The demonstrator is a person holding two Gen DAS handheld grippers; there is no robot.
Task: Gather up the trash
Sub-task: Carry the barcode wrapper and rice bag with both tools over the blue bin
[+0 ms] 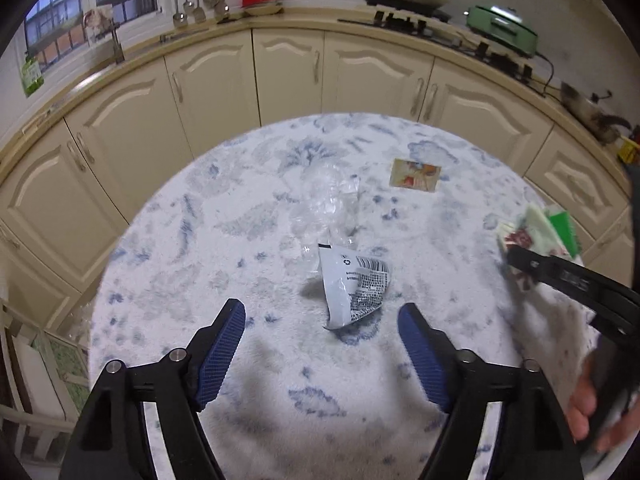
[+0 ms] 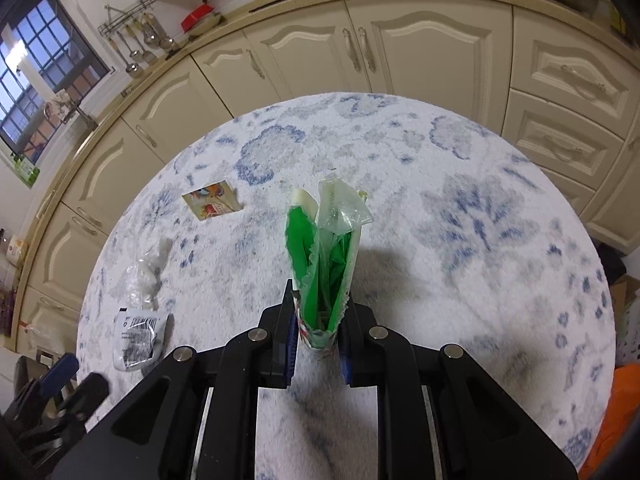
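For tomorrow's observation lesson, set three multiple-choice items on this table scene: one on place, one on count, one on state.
1. The white barcode wrapper lies:
A. ahead of the left claw, between its open fingers' line
B. on the counter
C. in the right claw

2. Loose trash pieces on the tablecloth:
A. one
B. three
C. six

3. The right claw is:
A. open, empty
B. shut on the green wrapper bundle
C. out of view

Key: A, it lies just beyond the fingertips; B, barcode wrapper, clear plastic, picture card; B, pads press the bundle.
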